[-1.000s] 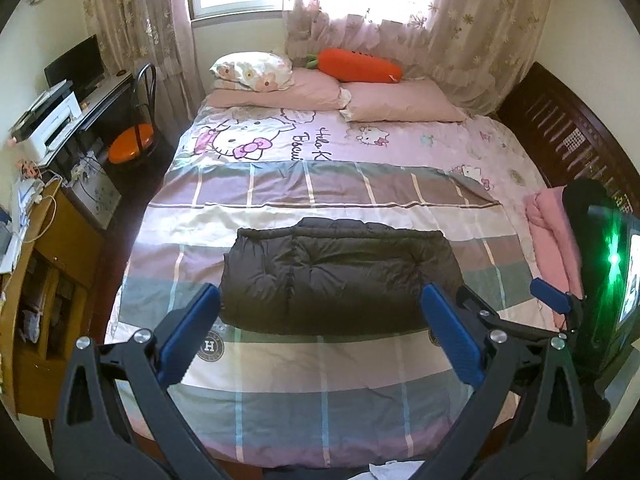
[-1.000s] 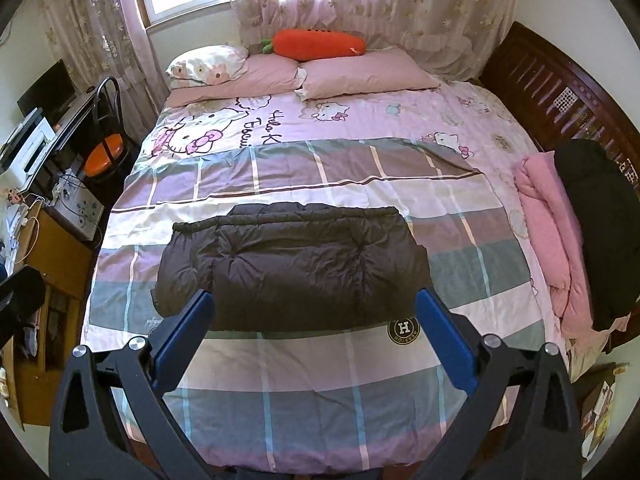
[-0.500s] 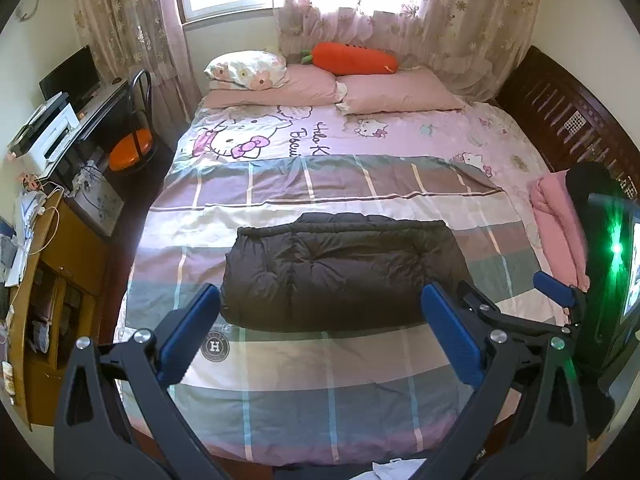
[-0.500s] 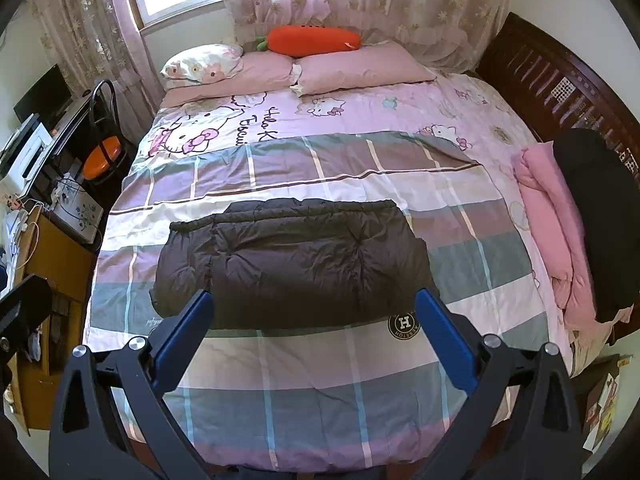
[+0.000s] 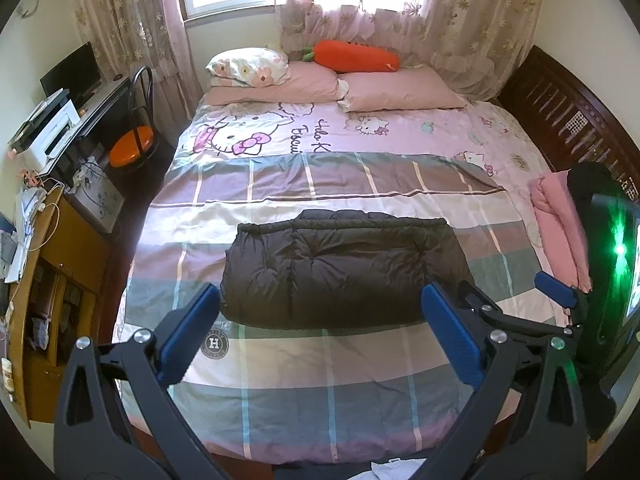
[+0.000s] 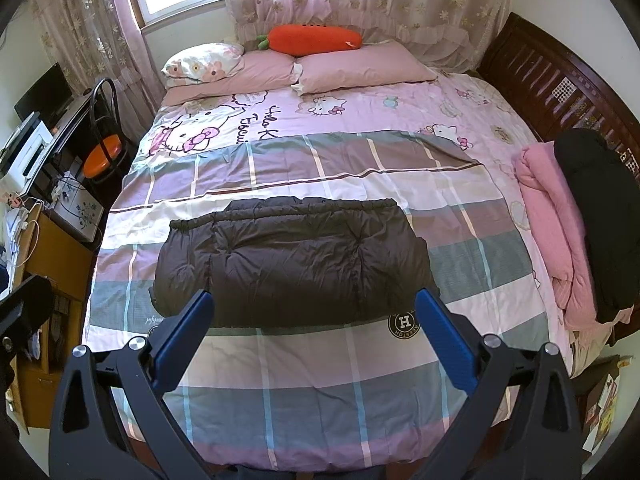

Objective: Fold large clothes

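A dark brown puffer jacket [image 5: 344, 272] lies folded into a wide rectangle on the plaid quilt in the middle of the bed; it also shows in the right wrist view [image 6: 292, 268]. My left gripper [image 5: 320, 336] is open and empty, held above the foot of the bed, short of the jacket. My right gripper [image 6: 316, 332] is open and empty at about the same distance. The right gripper also shows at the right edge of the left wrist view [image 5: 556, 292].
A pink garment [image 6: 548, 224] and a black garment [image 6: 600, 216] are piled at the bed's right edge by the dark wooden bed frame [image 6: 560, 84]. Pillows [image 6: 360, 68] and a carrot plush [image 6: 314, 40] lie at the head. A desk [image 5: 44, 264], chair [image 5: 134, 144] and printer [image 5: 48, 132] stand left.
Both grippers have pulled back and up from the jacket, so more of the bed shows. The jacket has not moved. Both stay open.
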`<move>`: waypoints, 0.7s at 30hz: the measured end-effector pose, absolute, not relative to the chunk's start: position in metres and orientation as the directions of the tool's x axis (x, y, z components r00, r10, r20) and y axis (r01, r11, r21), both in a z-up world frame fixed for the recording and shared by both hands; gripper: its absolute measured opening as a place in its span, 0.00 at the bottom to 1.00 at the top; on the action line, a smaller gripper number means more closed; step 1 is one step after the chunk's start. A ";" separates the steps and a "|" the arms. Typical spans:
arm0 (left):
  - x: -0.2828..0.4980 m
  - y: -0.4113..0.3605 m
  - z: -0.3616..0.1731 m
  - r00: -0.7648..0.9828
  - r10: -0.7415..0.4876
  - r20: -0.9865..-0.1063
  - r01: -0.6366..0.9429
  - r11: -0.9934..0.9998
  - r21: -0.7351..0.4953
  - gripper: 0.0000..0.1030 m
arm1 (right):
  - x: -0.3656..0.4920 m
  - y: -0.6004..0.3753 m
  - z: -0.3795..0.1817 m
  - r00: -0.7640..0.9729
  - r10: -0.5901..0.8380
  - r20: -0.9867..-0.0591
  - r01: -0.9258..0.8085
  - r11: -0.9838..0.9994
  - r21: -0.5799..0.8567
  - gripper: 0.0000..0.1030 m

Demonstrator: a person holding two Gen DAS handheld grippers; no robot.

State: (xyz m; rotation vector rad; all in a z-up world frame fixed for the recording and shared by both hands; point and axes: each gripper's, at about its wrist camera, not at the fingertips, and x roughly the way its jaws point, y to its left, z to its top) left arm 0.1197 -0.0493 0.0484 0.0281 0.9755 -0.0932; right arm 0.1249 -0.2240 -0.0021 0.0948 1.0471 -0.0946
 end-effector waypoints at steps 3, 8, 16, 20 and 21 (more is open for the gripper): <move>0.120 -0.048 0.048 0.559 -0.063 -0.827 0.089 0.996 -0.016 0.98 | 0.126 -0.224 -0.002 0.496 -0.035 -0.868 0.120 0.992 0.029 0.98; 0.120 -0.048 0.048 0.561 -0.057 -0.826 0.086 0.996 -0.010 0.98 | 0.125 -0.225 -0.003 0.496 -0.034 -0.868 0.123 0.992 0.032 0.98; 0.120 -0.051 0.045 0.558 -0.065 -0.827 0.091 0.996 -0.016 0.98 | 0.126 -0.225 -0.003 0.497 -0.036 -0.867 0.120 0.992 0.028 0.98; 0.121 -0.051 0.043 0.556 -0.071 -0.828 0.092 0.996 -0.024 0.98 | 0.124 -0.226 -0.004 0.498 -0.039 -0.866 0.121 0.992 0.025 0.98; 0.121 -0.051 0.043 0.557 -0.070 -0.827 0.092 0.995 -0.023 0.98 | 0.124 -0.226 -0.004 0.499 -0.041 -0.866 0.124 0.992 0.024 0.98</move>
